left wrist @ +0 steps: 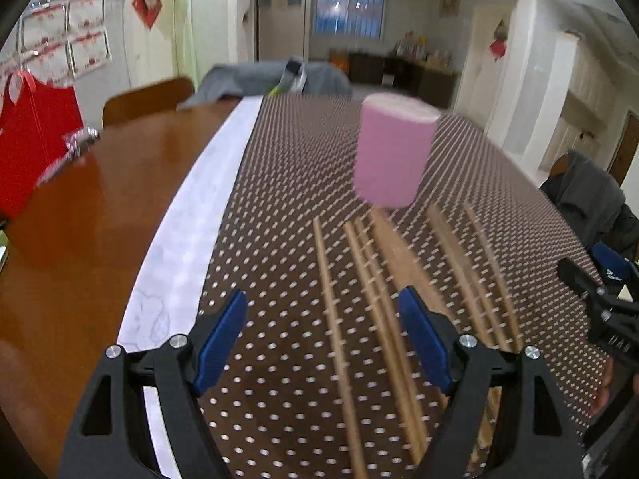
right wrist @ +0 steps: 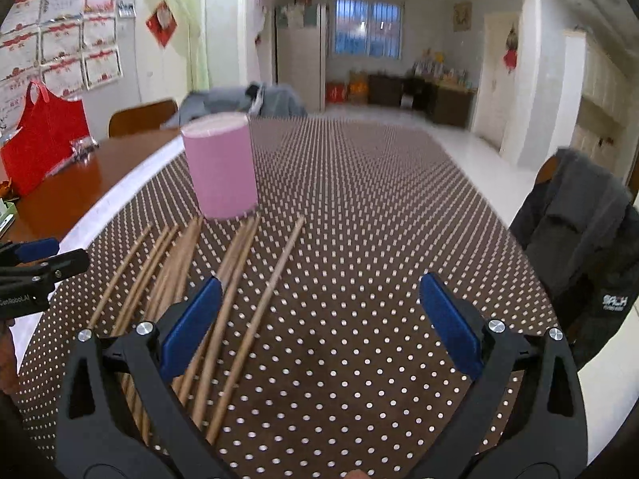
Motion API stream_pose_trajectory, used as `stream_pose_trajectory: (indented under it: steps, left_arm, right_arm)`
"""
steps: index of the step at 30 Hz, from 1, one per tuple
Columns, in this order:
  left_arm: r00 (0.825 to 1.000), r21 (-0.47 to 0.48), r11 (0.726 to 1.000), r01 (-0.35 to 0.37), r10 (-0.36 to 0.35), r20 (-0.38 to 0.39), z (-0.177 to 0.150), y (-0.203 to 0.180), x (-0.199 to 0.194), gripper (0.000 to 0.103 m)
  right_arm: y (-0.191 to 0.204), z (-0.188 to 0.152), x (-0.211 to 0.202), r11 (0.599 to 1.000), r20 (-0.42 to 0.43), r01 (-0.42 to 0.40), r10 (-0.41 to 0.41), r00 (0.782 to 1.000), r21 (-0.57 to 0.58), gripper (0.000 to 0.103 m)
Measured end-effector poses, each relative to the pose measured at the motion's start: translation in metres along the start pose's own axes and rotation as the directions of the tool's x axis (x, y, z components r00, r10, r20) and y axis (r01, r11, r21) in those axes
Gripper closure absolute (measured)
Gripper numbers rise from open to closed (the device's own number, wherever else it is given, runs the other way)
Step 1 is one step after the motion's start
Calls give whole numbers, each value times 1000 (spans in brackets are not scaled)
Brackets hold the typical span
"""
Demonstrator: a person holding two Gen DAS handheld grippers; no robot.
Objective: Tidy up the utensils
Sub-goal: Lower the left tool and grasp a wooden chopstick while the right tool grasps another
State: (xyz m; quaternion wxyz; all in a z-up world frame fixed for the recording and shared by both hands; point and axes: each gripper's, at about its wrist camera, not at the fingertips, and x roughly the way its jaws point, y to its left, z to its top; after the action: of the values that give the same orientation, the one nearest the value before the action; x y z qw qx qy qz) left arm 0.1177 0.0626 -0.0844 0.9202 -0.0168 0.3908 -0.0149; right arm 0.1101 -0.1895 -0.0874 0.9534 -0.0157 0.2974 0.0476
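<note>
Both the left gripper (left wrist: 321, 335) and right gripper (right wrist: 321, 319) are hanging wide open, gripping nothing. Wooden chopsticks (right wrist: 239, 299) are lying loose on the dotted mat (right wrist: 379, 239), a pink cup (right wrist: 220, 165) standing upright just beyond them.

chopsticks (right wrist: 235, 307): bare wood | tabletop (left wrist: 80, 215): glossy wood | cup (right wrist: 220, 167): matt

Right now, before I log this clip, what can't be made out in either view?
- Pink cup: motion-blurred in the left wrist view; its inside is out of sight in both views.
- Chopsticks: near ends run under the right claw and the frame's bottom edge.
- Exact chopstick count: overlapping, blurred.
- Left claw: open, holding nothing.
</note>
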Motion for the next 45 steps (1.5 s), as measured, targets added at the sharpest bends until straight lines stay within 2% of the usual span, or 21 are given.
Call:
stream_pose_trajectory:
  steps: [3, 7, 10, 12, 16, 18, 19, 21, 23, 25, 27, 28, 29, 30, 34, 35, 37, 41, 45]
  left_arm:
    - [999, 11, 1000, -20, 21, -50, 0, 5, 14, 26]
    - [993, 54, 999, -7, 13, -121, 0, -1, 36, 26]
    - [987, 88, 995, -43, 56, -153, 2, -2, 49, 27]
    - [981, 90, 995, -41, 57, -187, 3, 0, 55, 42]
    - [976, 99, 995, -25, 46, -213, 6, 0, 60, 50]
    - [973, 102, 995, -16, 39, -227, 13, 0, 64, 57]
    - [972, 104, 995, -13, 37, -232, 15, -1, 66, 58]
    - [968, 104, 995, 3, 23, -248, 22, -2, 73, 62]
    - [964, 104, 995, 13, 15, -266, 28, -3, 79, 65]
    - [960, 112, 994, 19, 13, -280, 33, -5, 83, 68]
    - [957, 120, 993, 24, 12, -290, 38, -7, 87, 81]
    - [956, 120, 992, 27, 10, -294, 40, -7, 89, 85]
    - [955, 117, 993, 31, 6, -297, 40, -7, 89, 94]
    - [953, 109, 993, 35, 0, -303, 43, -7, 91, 95]
    - [952, 92, 994, 52, -21, -304, 44, -4, 93, 97]
    - [952, 79, 995, 63, -36, -305, 44, -3, 93, 97]
    - [950, 40, 994, 97, -81, -301, 45, 1, 91, 97]
    - [963, 19, 994, 111, -103, -250, 51, 2, 80, 97]
    - [980, 21, 992, 126, -121, -160, 59, -2, 57, 97]
  right_arm:
    - [-5, 2, 14, 1000, -75, -18, 18, 997, 2, 6]
    - [-2, 8, 30, 998, -138, -62, 61, 989, 1, 6]
    - [2, 13, 45, 996, -200, -89, 88, 976, 4, 6]
    - [3, 17, 57, 996, -244, -91, 88, 966, -2, 6]
    - [0, 22, 78, 995, -332, -101, 98, 938, 8, 6]
    - [1, 25, 83, 994, -364, -108, 97, 926, -9, 8]
    - [2, 27, 86, 993, -380, -113, 97, 920, -22, 11]
    - [6, 29, 95, 990, -421, -137, 111, 900, -31, 28]
    - [8, 32, 101, 987, -445, -143, 98, 890, -68, 34]
    - [7, 37, 104, 984, -470, -159, 105, 877, -77, 44]
    - [7, 43, 108, 980, -488, -181, 118, 865, -84, 70]
    - [8, 49, 110, 978, -497, -188, 121, 859, -87, 77]
    - [9, 52, 112, 976, -510, -198, 123, 851, -94, 81]
    - [8, 56, 114, 974, -515, -204, 125, 848, -99, 84]
    - [20, 65, 129, 966, -522, -241, 160, 838, -92, 92]
    - [23, 66, 132, 965, -521, -246, 166, 837, -87, 96]
    - [18, 68, 132, 966, -517, -249, 178, 837, -69, 96]
    - [6, 70, 129, 964, -493, -263, 215, 843, -29, 97]
    - [-21, 65, 112, 955, -441, -295, 270, 856, 12, 97]
